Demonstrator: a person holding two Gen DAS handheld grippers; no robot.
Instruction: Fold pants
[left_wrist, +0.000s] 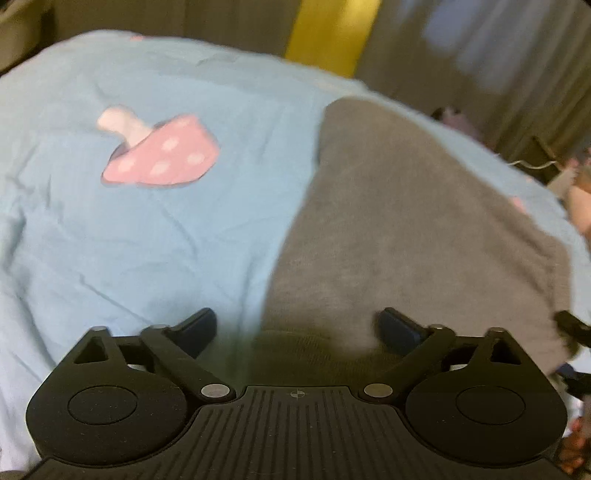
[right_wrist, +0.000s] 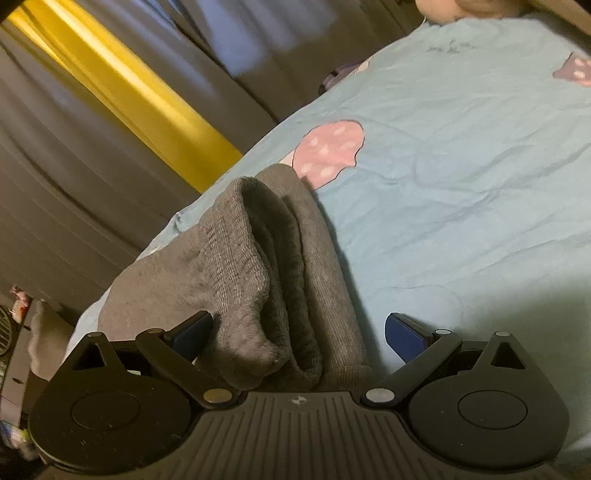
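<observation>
Pants (right_wrist: 258, 266) show ribbed folds only at right; both grippers' fingers spread, empty.

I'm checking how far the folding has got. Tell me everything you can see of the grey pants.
The pants are grey, a soft ribbed knit by the look. They lie on a light blue sheet with pink mushroom prints. In the right wrist view they are doubled into thick stacked layers, the rounded folded end between the open right gripper fingers. In the left wrist view they spread flat, one edge between the open left gripper fingers. Neither gripper clamps them.

Grey curtains (right_wrist: 74, 155) with a yellow stripe (right_wrist: 122, 92) hang behind the blue mushroom-print bedsheet (left_wrist: 110, 240).
</observation>
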